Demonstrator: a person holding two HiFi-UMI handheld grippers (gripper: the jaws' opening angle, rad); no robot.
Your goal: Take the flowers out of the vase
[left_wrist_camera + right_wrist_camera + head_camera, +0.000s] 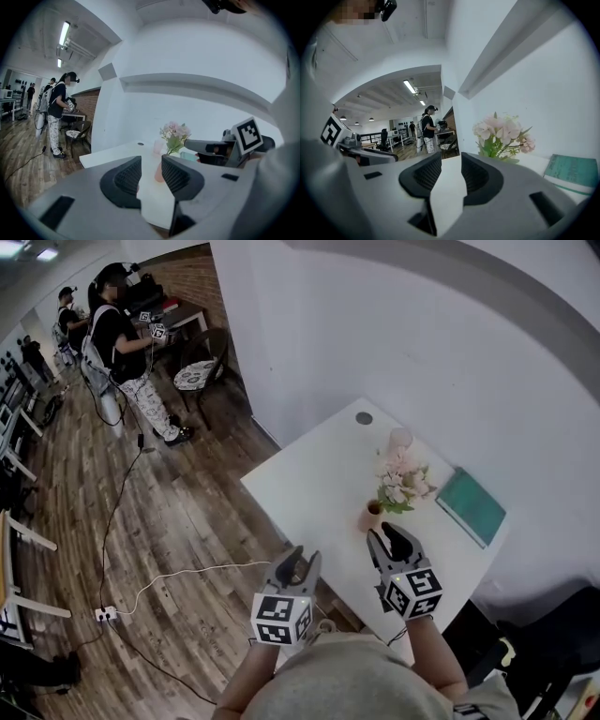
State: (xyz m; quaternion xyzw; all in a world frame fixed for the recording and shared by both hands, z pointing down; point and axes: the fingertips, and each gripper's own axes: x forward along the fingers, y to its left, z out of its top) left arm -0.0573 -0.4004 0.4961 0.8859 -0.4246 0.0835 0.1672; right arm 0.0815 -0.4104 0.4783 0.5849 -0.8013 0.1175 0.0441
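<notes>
A bunch of pale pink flowers (403, 479) stands in a small orange-pink vase (372, 516) on the white table (309, 484). My right gripper (387, 536) hovers just in front of the vase, open and empty. My left gripper (303, 561) is open over the table's near edge, left of the vase. In the left gripper view the vase (159, 172) shows through the gap of the left gripper (151, 174), with the flowers (175, 133) above and the right gripper (211, 151) beside them. In the right gripper view the flowers (501, 133) rise to the right of the open right gripper (451, 171).
A teal book (472, 505) lies right of the flowers and a pink cup (400, 438) stands behind them. The white wall (422, 343) closes off the table's far side. A cable (178, 576) runs over the wooden floor. A person (122, 348) stands by a chair (202, 371) farther back.
</notes>
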